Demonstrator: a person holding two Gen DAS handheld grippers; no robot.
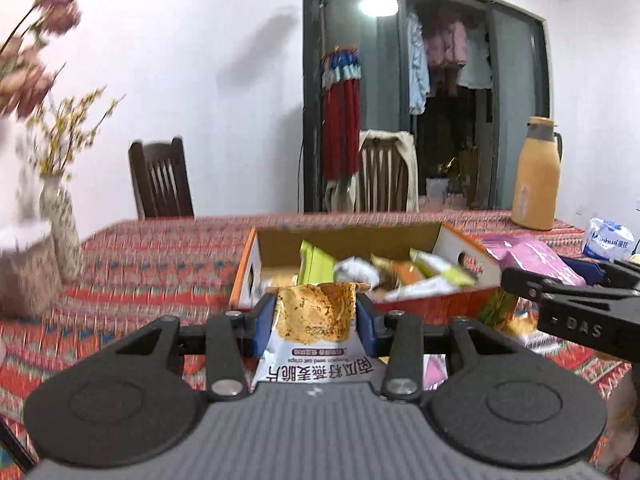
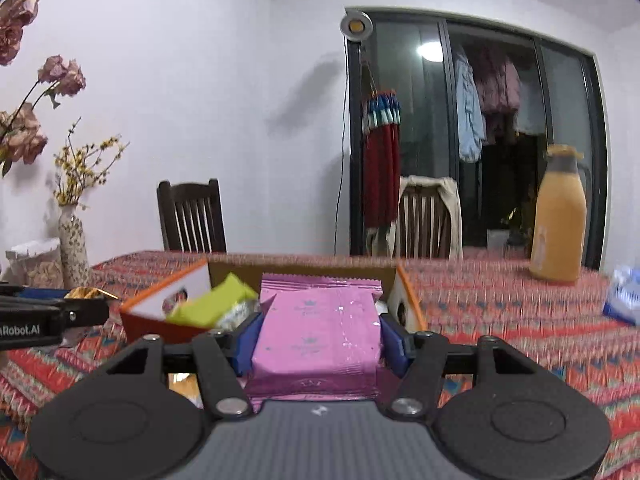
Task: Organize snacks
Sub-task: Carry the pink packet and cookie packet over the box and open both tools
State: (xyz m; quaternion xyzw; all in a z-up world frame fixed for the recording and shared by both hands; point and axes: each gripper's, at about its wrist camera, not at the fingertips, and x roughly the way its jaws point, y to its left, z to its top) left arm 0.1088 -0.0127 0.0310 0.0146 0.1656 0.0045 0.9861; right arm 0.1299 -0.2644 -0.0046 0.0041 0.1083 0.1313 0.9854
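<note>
Your right gripper (image 2: 318,330) clamps the pink packet (image 2: 318,332) flat; your left gripper (image 1: 316,314) pinches the oat crisps packet (image 1: 316,312) upright, both lifted off the worktop (image 2: 500,296), likely for dropping into the snack box (image 1: 444,308) at twelve o'clock.

Your right gripper (image 2: 318,334) clamps pink packet (image 2: 318,332), blue pads pressing both its sides. Packet held above patterned tablecloth (image 2: 500,312), in front of orange-and-white box (image 2: 160,312). Box open on top; green packet (image 2: 212,304) pokes from its left part. Your left gripper (image 2: 84,300) enters at left edge, something gold at its tip; grip unclear. Beyond: vase (image 2: 74,248) with yellow sprigs at left, orange flask (image 2: 558,220) at right, two chairs (image 2: 192,220) behind table. Right side of view blurred.
</note>
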